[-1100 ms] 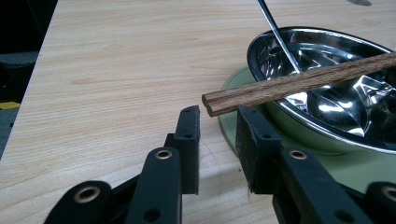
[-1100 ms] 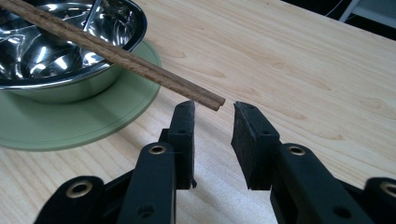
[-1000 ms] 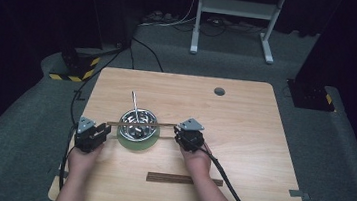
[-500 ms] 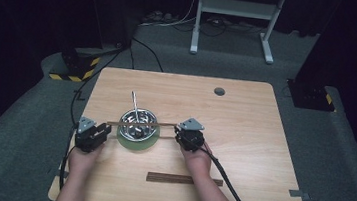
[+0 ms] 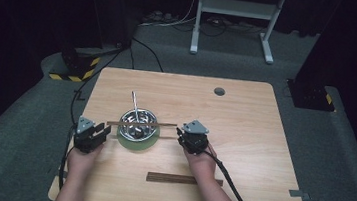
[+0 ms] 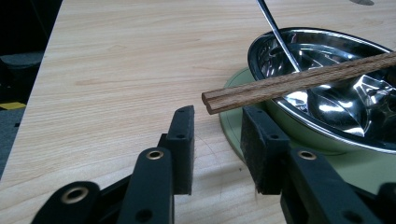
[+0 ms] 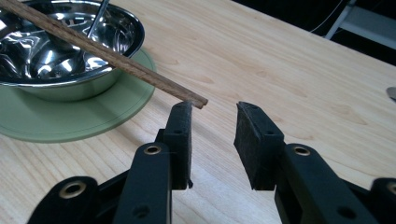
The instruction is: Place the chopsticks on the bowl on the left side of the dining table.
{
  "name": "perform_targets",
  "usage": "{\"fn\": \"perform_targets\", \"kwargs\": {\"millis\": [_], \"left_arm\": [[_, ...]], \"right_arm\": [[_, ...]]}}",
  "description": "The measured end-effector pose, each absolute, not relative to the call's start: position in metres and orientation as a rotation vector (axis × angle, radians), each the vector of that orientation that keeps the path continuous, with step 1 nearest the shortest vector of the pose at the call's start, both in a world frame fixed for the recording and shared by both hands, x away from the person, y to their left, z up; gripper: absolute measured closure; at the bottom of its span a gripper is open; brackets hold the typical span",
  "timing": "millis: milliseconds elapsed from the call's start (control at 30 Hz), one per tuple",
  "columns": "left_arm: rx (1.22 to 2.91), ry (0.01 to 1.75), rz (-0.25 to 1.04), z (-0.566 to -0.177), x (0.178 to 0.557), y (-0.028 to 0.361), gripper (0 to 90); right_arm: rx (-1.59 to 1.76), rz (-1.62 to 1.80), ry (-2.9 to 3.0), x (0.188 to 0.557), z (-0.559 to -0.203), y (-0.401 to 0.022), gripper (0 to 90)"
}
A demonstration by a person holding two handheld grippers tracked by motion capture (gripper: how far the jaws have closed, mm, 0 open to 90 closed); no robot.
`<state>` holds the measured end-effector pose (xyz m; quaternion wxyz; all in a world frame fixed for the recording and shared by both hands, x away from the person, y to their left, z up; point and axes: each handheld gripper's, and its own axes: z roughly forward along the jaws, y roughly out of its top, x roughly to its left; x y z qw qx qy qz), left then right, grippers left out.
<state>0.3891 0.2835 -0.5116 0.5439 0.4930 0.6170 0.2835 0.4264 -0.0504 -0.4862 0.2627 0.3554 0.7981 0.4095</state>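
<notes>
A pair of brown wooden chopsticks (image 5: 141, 124) lies across the rim of a steel bowl (image 5: 137, 126), which stands on a green plate (image 5: 137, 144). A metal spoon (image 5: 135, 102) leans in the bowl. My left gripper (image 5: 104, 131) is at the chopsticks' left end. Its jaws have just been opening, and the chopsticks' tips (image 6: 209, 101) hover over the gap in my left gripper (image 6: 217, 122) with no pad pressing them. My right gripper (image 5: 181, 133) is at the other end. Its jaws have also just been opening, and the chopstick end (image 7: 198, 100) lies free beside my right gripper (image 7: 212, 116).
A dark wooden strip (image 5: 183, 179) lies on the table (image 5: 243, 137) near the front edge, beside the right forearm. A small round grommet (image 5: 219, 91) is set in the table's far side. Cables trail off the left edge to the floor.
</notes>
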Motion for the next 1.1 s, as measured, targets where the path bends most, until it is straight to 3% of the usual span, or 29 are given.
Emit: {"fn": "perform_targets", "kwargs": {"millis": [500,1100], "left_arm": [[1.153,1.463,0.690,-0.501,0.377,0.279,53.8],[1.303,1.449,0.635,-0.508,0.341,0.248,44.8]], "right_arm": [[0.951,1.136,2.129,0.408,-0.468,-0.093,62.8],[1.033,1.150,2.066,0.387,-0.477,-0.165,58.1]]}}
